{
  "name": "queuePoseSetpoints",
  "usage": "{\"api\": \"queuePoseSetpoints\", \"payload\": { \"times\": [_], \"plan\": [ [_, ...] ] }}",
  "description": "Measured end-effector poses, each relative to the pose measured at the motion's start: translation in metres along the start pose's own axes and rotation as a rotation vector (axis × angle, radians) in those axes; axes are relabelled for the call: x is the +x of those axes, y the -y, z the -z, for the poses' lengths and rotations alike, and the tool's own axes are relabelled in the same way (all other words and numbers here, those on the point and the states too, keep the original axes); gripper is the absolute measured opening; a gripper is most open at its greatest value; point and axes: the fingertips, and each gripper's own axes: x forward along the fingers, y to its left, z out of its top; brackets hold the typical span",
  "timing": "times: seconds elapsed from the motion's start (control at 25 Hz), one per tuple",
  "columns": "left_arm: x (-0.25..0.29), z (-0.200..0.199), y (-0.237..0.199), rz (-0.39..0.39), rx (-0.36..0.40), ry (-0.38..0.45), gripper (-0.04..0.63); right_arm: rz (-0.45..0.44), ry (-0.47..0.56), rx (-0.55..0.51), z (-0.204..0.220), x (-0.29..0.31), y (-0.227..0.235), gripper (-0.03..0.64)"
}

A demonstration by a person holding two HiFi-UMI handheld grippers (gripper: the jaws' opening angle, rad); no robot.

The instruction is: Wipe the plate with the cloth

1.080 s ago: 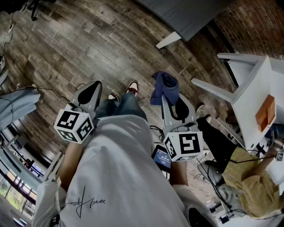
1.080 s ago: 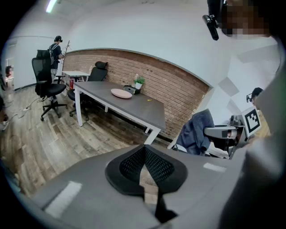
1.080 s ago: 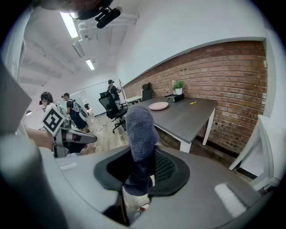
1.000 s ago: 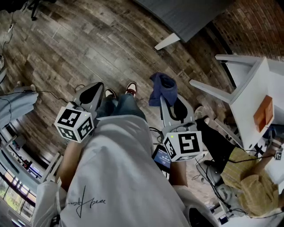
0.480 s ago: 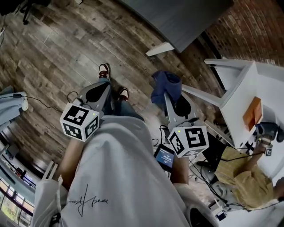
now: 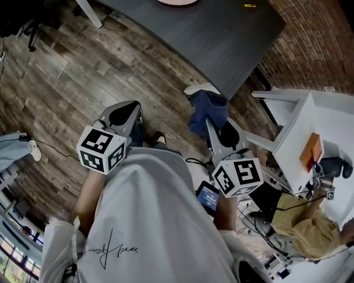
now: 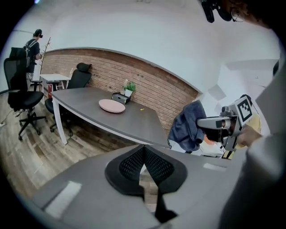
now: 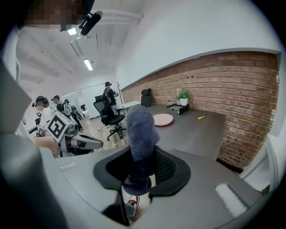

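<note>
A pink plate (image 7: 112,106) (image 8: 162,119) lies on the dark grey table (image 6: 221,33) ahead of me; its edge (image 6: 177,1) shows at the top of the head view. My right gripper (image 6: 213,122) is shut on a blue cloth (image 6: 207,110) (image 8: 140,138), which sticks up from its jaws; the left gripper view shows that cloth (image 7: 190,125) too. My left gripper (image 6: 126,113) (image 7: 144,154) is shut with nothing in it. Both grippers hang over the wooden floor, short of the table's near edge.
A white table (image 6: 326,127) with an orange item (image 6: 311,152) stands at the right, a seated person (image 6: 307,232) beside it. Office chairs (image 7: 22,89) and people stand at the far end of the room. A plant (image 8: 183,96) and a black box (image 8: 177,108) sit on the grey table.
I have walked forward: the grey table has come into view at the top of the head view. Both grippers keep their hold and pose in front of me.
</note>
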Motion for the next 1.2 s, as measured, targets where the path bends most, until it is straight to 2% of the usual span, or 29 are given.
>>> {"api": "queuePoseSetpoints", "payload": {
  "times": [0.28,0.48,0.84,1.2],
  "plan": [
    [-0.013,-0.033,-0.065,-0.014,-0.006,0.049,0.009,0.035,0.03,-0.018,-0.044,0.04,-0.008,0.117],
    [-0.017,-0.032,-0.083,0.025,-0.004,0.032,0.009,0.061,0.028,-0.025,-0.059,0.057,-0.018,0.117],
    [-0.011,-0.033,-0.1,0.072,0.006,0.005,0.009,0.026,0.016,-0.018,-0.074,0.094,-0.033,0.117],
    [0.014,-0.067,-0.143,0.04,-0.026,0.026,0.008,-0.004,0.021,-0.019,-0.102,0.142,-0.021,0.117]
  ]
}}
